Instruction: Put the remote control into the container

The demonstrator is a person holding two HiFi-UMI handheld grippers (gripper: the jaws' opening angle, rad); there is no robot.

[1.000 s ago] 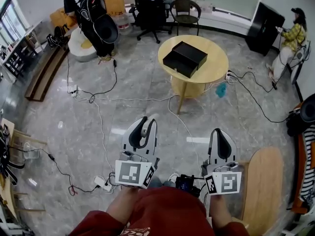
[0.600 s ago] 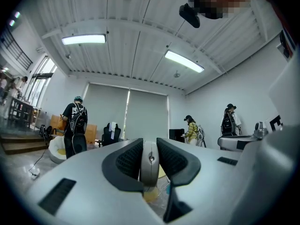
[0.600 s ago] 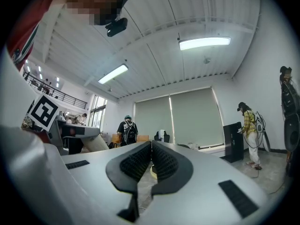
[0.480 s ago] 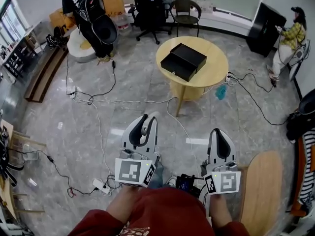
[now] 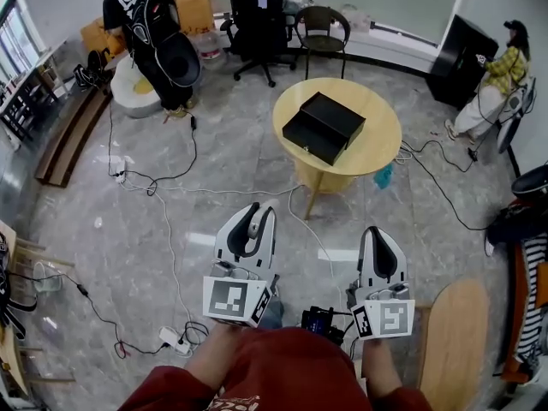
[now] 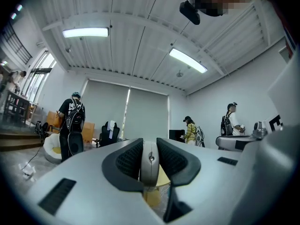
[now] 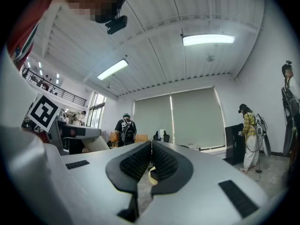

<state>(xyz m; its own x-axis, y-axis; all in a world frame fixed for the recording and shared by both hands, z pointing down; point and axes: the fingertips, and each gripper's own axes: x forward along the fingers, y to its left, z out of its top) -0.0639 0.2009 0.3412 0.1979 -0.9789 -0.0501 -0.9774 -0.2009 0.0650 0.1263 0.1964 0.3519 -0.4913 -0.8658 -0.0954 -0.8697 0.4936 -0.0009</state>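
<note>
In the head view a black box container [image 5: 325,123] with its drawer pulled out sits on a round wooden table [image 5: 372,144] ahead of me. My left gripper [image 5: 255,215] points level toward it and is shut on a slim grey remote control [image 5: 251,226]. The left gripper view shows the remote control [image 6: 150,165] pinched edge-on between the black pads of that gripper [image 6: 150,159]. My right gripper [image 5: 383,240] is held level beside it. In the right gripper view, the gripper [image 7: 151,161] has its pads together with nothing between them.
Cables [image 5: 167,229] and a power strip [image 5: 174,341] lie on the grey floor. A person with a backpack [image 5: 150,32] stands far left, office chairs [image 5: 261,15] behind the table, another person [image 5: 497,71] at far right. A wooden board [image 5: 454,341] lies at my right.
The table and box have come a little nearer in the head view as I moved forward. Both grippers keep their pose, and the remote stays in the left jaws.
</note>
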